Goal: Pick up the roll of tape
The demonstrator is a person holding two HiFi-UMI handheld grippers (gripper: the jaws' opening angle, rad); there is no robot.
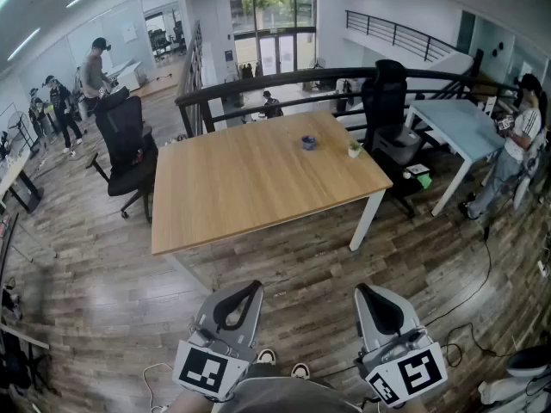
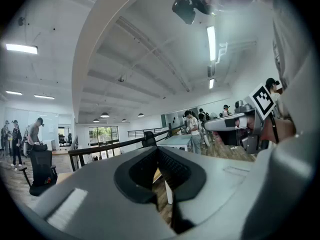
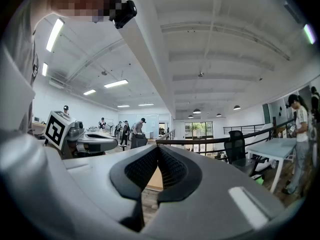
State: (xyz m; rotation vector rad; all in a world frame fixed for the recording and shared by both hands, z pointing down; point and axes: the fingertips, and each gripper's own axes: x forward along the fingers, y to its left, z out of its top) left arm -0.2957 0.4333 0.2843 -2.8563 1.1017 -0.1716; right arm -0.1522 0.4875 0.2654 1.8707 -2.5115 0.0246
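Note:
The roll of tape (image 1: 308,143) is a small blue ring lying on the far half of the wooden table (image 1: 250,188). Both grippers are held low near my body, well short of the table's near edge and pointing level toward it. My left gripper (image 1: 248,288) has its jaws closed together with nothing between them, and my right gripper (image 1: 367,289) looks the same. In the left gripper view the left gripper (image 2: 159,149) shows pads meeting at the tip; in the right gripper view the right gripper (image 3: 158,148) does too. Neither gripper view shows the tape.
A small potted plant (image 1: 354,149) stands right of the tape. A black office chair (image 1: 127,149) sits at the table's left, another black chair (image 1: 384,93) and a pale table (image 1: 456,126) at the right. A dark railing (image 1: 284,83) runs behind. People stand at both sides; cables (image 1: 469,308) cross the floor.

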